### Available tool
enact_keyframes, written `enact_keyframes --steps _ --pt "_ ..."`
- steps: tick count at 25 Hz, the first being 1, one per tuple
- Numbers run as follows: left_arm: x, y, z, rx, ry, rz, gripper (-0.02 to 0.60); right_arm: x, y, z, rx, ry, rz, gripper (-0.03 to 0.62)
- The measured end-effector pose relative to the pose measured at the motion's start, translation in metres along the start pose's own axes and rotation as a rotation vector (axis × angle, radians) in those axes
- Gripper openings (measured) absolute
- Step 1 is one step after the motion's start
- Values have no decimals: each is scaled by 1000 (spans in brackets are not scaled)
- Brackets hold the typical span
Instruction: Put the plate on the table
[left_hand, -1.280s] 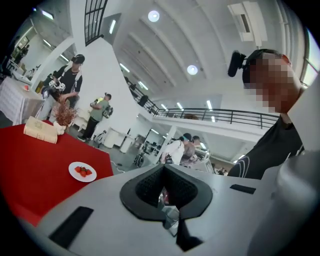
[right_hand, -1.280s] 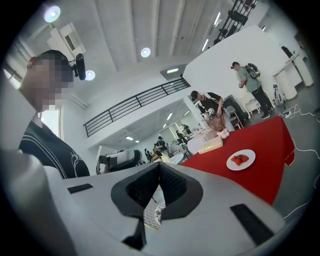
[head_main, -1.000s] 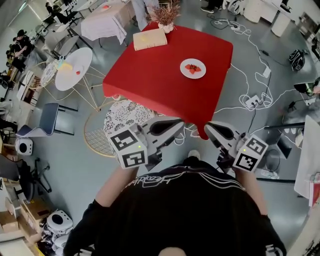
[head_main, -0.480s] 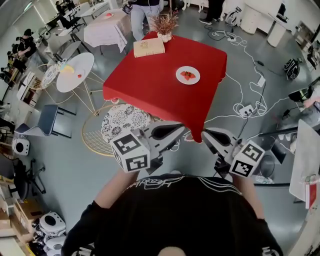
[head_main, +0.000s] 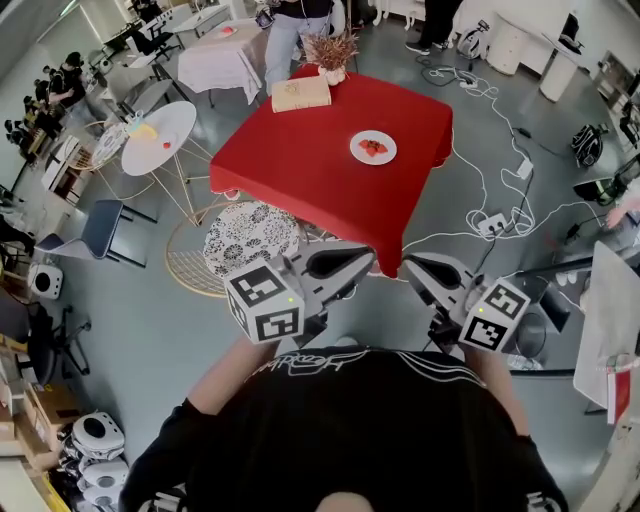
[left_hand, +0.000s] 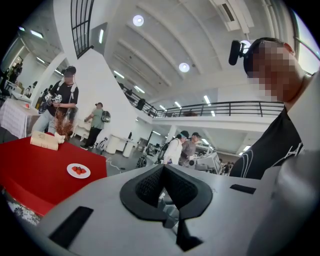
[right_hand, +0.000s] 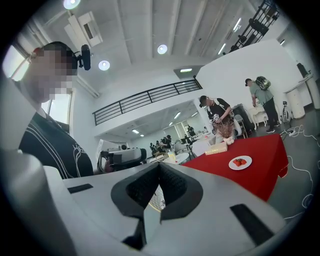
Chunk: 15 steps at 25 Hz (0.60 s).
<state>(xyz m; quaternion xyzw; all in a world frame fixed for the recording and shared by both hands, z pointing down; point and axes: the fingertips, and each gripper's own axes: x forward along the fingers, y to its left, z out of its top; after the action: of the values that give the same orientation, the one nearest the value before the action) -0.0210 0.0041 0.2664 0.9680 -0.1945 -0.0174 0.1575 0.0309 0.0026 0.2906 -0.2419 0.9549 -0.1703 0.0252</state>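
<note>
Plate (head_main: 373, 147) sits on the red tabletop (head_main: 300, 160), well ahead of left tongs (head_main: 362, 258) and right tongs (head_main: 412, 266), side by side in head view; only the gripper views show each pressed together, empty.

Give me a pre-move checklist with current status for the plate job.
1. Plate on red table: ok, lying flat, away from the edges.
2. Left gripper empty: ok, jaws together, nothing between.
3. Right gripper empty: ok, jaws together, nothing between.
4. Both grippers clear of the table: ok, held short of its near corner.
5. Floor by the table: not ok, cables trail on its right.
</note>
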Motion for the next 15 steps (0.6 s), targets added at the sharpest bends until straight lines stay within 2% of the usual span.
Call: enact_keyframes --steps 15 --pt "2 -23 2 47 4 6 8 -9 13 10 -40 -14 31 6"
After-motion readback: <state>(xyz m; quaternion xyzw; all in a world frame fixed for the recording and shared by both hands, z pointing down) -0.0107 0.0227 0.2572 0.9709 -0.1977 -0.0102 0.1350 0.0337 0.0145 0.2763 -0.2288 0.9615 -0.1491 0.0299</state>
